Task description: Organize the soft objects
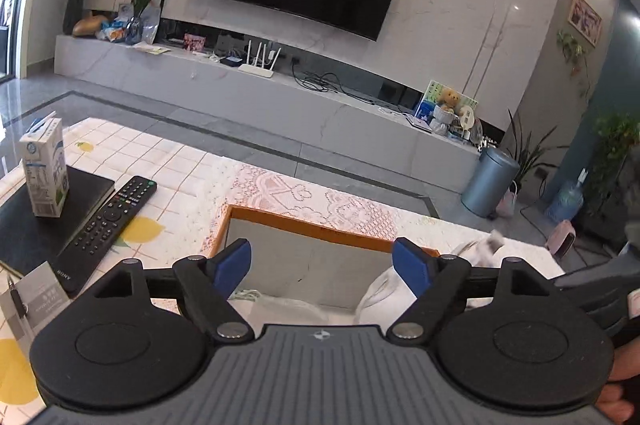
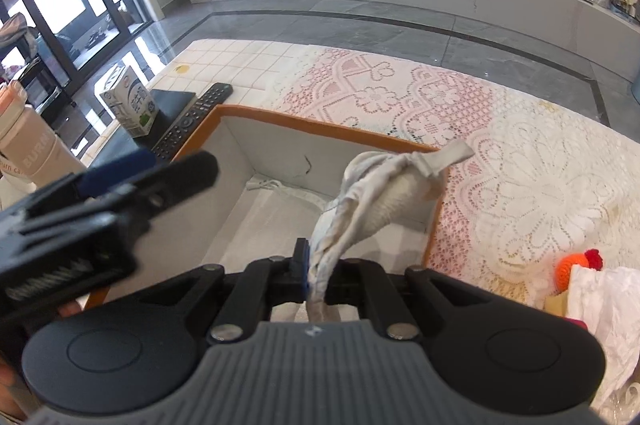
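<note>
An orange-rimmed box (image 2: 320, 124) with pale inner walls stands on the table, a white cloth (image 2: 276, 221) lying flat on its floor. My right gripper (image 2: 318, 271) is shut on a rolled off-white garment (image 2: 384, 197), which hangs over the box's right side. In the left wrist view my left gripper (image 1: 322, 265) is open above the same box (image 1: 304, 225), its blue pads wide apart with nothing between them; the off-white garment (image 1: 384, 289) shows beside its right finger. The left gripper (image 2: 132, 173) also appears at the box's left wall in the right wrist view.
A milk carton (image 1: 44, 173) stands on a black book (image 1: 48, 217), with a remote control (image 1: 108, 221) beside them, left of the box. An orange and red knitted toy (image 2: 578, 263) and white crumpled plastic (image 2: 604, 309) lie at the right. A lace cloth (image 2: 520, 165) covers the table.
</note>
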Action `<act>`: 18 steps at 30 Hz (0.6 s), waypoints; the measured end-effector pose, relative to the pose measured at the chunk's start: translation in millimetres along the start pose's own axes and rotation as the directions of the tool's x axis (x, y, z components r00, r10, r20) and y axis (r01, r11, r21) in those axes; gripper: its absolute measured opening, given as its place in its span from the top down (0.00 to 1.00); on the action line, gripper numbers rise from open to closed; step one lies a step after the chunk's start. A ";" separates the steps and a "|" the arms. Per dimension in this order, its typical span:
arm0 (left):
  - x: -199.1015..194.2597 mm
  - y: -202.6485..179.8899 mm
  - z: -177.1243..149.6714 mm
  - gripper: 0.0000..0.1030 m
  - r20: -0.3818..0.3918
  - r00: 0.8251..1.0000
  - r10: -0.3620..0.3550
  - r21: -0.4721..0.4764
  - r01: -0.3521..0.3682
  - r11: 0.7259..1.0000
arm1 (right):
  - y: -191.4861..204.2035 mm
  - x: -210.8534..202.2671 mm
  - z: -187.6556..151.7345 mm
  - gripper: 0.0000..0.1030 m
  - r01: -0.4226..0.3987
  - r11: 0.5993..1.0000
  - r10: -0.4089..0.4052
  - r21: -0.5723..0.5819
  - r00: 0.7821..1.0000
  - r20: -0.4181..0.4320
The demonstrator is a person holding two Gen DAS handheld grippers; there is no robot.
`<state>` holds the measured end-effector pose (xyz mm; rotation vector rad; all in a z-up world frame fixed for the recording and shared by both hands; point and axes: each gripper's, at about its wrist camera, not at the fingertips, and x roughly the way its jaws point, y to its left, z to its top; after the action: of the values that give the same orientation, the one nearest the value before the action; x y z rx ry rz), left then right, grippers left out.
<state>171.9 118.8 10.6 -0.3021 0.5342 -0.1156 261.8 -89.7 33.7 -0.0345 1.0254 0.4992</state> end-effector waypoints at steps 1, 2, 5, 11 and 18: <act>-0.8 2.6 0.5 0.08 0.002 1.000 -0.001 -0.014 0.001 1.000 | 1.3 2.8 0.4 0.97 -0.005 1.000 0.005 -0.008 1.000 -0.005; -0.6 5.9 0.5 0.08 0.004 1.000 -0.002 -0.025 0.002 1.000 | 2.5 6.1 0.9 0.97 -0.010 1.000 0.010 -0.015 1.000 -0.011; 3.8 13.0 -0.7 0.09 -0.012 0.999 -0.032 -0.054 0.031 0.998 | 7.1 20.2 1.7 0.97 -0.030 0.998 0.028 -0.053 0.999 -0.024; 4.9 21.9 -3.7 0.08 -0.040 0.994 -0.102 -0.105 0.097 0.990 | 14.0 50.1 1.9 0.97 -0.046 0.990 0.034 -0.130 0.996 -0.088; 9.6 16.2 -7.1 0.08 -0.060 0.993 -0.106 -0.042 0.103 0.994 | 22.3 64.7 -1.2 0.86 0.097 0.957 -0.124 -0.274 0.989 -0.082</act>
<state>177.0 130.6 -4.9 -0.3656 0.5834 -0.2166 278.7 -45.6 -15.8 -0.3605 1.0395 0.5353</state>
